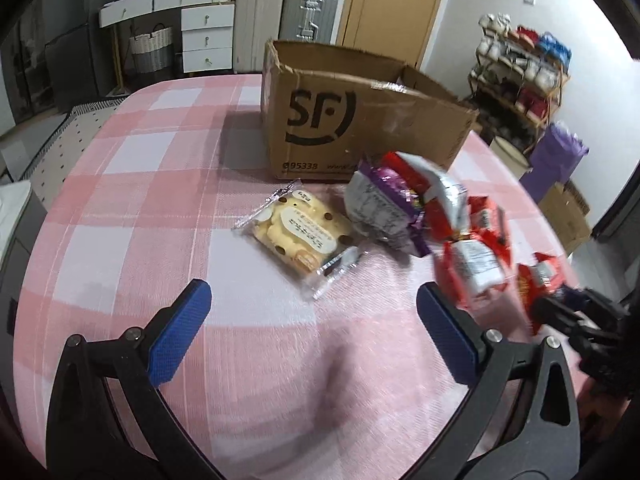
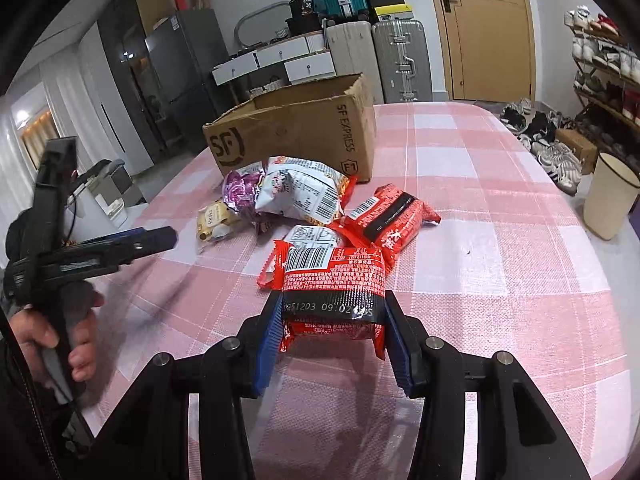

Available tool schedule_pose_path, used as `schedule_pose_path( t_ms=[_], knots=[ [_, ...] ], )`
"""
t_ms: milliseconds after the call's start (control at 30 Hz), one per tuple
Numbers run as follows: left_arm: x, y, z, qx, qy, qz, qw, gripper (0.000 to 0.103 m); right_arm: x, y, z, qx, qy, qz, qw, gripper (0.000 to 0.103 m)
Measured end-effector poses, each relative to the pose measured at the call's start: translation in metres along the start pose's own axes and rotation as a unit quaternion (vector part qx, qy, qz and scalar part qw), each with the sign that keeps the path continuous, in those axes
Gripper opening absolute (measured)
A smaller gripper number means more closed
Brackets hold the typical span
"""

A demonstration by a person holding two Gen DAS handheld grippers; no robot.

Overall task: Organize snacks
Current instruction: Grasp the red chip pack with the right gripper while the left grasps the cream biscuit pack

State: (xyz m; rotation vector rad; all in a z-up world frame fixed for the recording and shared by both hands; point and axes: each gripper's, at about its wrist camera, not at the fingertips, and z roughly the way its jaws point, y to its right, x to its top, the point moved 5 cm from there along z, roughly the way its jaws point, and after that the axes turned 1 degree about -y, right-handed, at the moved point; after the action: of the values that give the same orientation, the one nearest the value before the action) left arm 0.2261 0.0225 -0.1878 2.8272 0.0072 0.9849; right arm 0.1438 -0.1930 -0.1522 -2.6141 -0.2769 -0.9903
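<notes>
My right gripper (image 2: 331, 312) is shut on a red and black snack packet (image 2: 330, 292) and holds it just above the pink checked tablecloth (image 2: 500, 264). In the left wrist view this packet (image 1: 536, 282) shows at the far right. My left gripper (image 1: 314, 312) is open and empty above the cloth, short of a clear bag of yellow biscuits (image 1: 298, 232). A purple and white bag (image 1: 380, 208), a red and white bag (image 1: 476, 256) and another red packet (image 2: 390, 220) lie in a pile. An open SF cardboard box (image 1: 360, 120) stands behind the pile.
A cream bin (image 2: 608, 196) stands on the floor right of the table. A shoe rack (image 2: 600, 64), suitcases (image 2: 396, 56), white drawers (image 1: 206, 36) and a wooden door (image 2: 488, 28) line the room behind.
</notes>
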Motion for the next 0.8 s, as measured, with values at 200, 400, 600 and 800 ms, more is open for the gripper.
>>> schedule_pose_path(
  t_ms=[200, 400, 600, 800],
  knots=[
    [0.019, -0.006, 0.038, 0.01, -0.026, 0.027, 0.9992, 0.102, -0.002, 0.0, 0.006, 0.005, -0.006, -0.008, 1.0, 0.048],
    [0.038, -0.008, 0.06, 0.013, -0.035, 0.067, 0.997, 0.102, 0.0, 0.0, 0.01, 0.019, -0.004, -0.008, 1.0, 0.048],
    [0.053, -0.002, 0.084, 0.0, -0.054, 0.11, 0.9924, 0.102, 0.0, 0.001, 0.014, 0.023, -0.009, -0.004, 1.0, 0.048],
    [0.065, 0.001, 0.108, -0.017, -0.079, 0.144, 0.9863, 0.096, 0.0, 0.003, 0.016, 0.027, -0.014, 0.0, 1.0, 0.048]
  ],
)
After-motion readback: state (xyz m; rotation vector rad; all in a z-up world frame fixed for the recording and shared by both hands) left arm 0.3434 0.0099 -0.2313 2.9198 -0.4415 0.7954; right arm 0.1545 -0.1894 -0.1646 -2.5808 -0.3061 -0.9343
